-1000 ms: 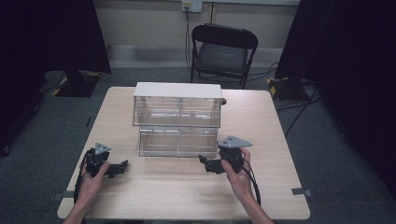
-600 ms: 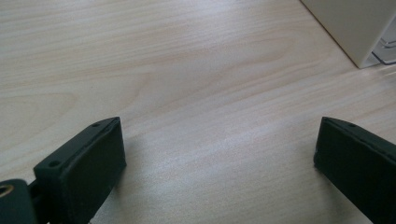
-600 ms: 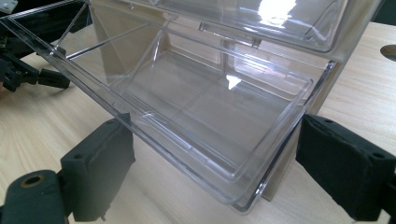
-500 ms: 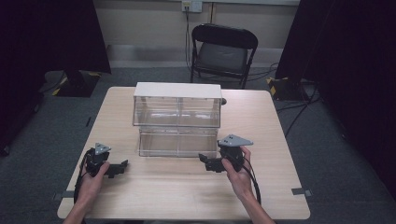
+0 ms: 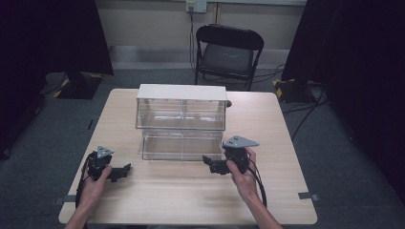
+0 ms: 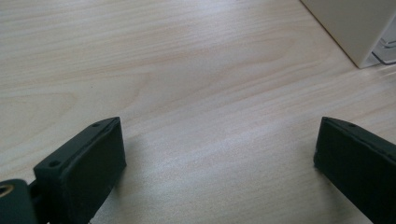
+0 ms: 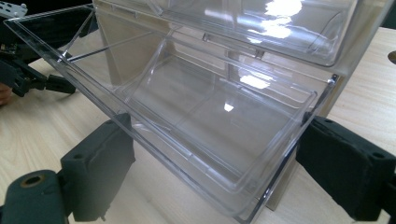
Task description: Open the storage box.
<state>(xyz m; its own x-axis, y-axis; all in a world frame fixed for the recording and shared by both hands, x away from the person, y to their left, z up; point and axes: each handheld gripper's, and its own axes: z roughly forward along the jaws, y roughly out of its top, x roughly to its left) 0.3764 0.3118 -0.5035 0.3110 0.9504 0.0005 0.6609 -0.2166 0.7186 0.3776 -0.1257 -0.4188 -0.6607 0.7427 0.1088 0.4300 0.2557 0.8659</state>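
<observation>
Standing wide apart, the right gripper's [image 7: 215,158] jaws flanked the tilted-out clear drawer [image 7: 196,116] of the storage box [image 5: 181,119] at mid-table, while the left gripper [image 6: 219,158], likewise wide, rested over bare table [image 6: 187,70] nearby.

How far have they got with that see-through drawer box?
Done: the lower clear plastic drawer of the white-topped transparent cabinet is tilted open and looks empty. In hand: the right gripper is open beside its corner. The left gripper is open over the wooden table.
</observation>
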